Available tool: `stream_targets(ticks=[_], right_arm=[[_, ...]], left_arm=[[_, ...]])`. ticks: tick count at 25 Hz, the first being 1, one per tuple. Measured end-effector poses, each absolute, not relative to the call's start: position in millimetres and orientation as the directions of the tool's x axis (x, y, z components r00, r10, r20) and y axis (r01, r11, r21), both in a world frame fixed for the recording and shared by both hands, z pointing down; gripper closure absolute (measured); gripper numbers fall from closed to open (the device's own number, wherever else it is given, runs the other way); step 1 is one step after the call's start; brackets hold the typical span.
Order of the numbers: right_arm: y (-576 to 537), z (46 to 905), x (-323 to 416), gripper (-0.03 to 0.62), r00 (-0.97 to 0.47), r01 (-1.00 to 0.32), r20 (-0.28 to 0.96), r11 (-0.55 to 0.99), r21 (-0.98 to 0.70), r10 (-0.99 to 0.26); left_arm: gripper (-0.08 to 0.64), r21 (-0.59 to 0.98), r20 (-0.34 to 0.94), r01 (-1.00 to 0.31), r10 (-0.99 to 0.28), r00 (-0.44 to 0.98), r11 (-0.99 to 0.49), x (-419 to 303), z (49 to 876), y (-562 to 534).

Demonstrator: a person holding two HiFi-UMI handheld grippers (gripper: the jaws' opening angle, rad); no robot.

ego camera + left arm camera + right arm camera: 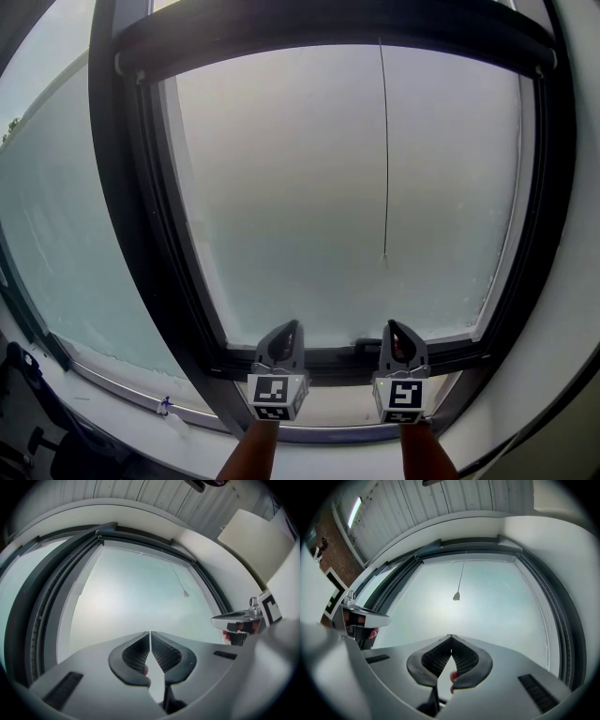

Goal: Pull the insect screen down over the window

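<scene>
A window [309, 187] in a dark frame fills the head view. A dark roller housing [328, 33] runs along its top, and the screen is rolled up inside it. A thin pull cord [385, 141] hangs from the housing and ends in a small toggle [383, 260], also seen as the toggle [185, 593] and the toggle [456, 596]. My left gripper [287, 328] and right gripper [397, 328] stand side by side at the lower frame rail, below the toggle and apart from it. The left gripper [150, 633] is shut and empty. The right gripper [451, 637] is shut and empty.
A second glazed pane [56, 234] adjoins at the left. A pale sill [141, 412] runs below it, with a small blue item [165, 405] on it. A white wall reveal [572, 309] borders the window at the right. Dark furniture [37, 422] sits at the lower left.
</scene>
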State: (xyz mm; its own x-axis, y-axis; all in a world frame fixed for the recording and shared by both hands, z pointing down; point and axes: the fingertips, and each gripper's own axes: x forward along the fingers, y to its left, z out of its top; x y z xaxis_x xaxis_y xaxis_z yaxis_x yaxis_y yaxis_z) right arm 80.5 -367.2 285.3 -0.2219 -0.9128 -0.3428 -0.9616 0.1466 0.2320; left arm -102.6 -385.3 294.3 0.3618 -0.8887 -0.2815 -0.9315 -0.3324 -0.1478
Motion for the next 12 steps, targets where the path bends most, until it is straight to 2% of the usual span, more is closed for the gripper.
stream_targets(ticks=[8,10,12], right_arm=[[-374.2,186.3,72.5,0.589,-0.228,-0.952,-0.45,0.101,0.288,-0.864],[-374.9,162.2,71.6,0.586,-0.234,-0.945,-0.469,0.085,0.317,-0.852],[-377.3,144.2,72.9,0.548,-0.243,-0.918,-0.483,0.039,0.395,-0.841]], left_arm=[[0.554,-0.326,-0.41,-0.914,-0.835,0.368,-0.243,-93.3,193.2,-396.6],[0.488,-0.413,-0.408,-0.888,-0.831,0.379,-0.202,-89.0,174.0,-400.9],[0.44,-0.467,-0.403,-0.866,-0.829,0.389,-0.18,-84.5,157.5,-405.4]])
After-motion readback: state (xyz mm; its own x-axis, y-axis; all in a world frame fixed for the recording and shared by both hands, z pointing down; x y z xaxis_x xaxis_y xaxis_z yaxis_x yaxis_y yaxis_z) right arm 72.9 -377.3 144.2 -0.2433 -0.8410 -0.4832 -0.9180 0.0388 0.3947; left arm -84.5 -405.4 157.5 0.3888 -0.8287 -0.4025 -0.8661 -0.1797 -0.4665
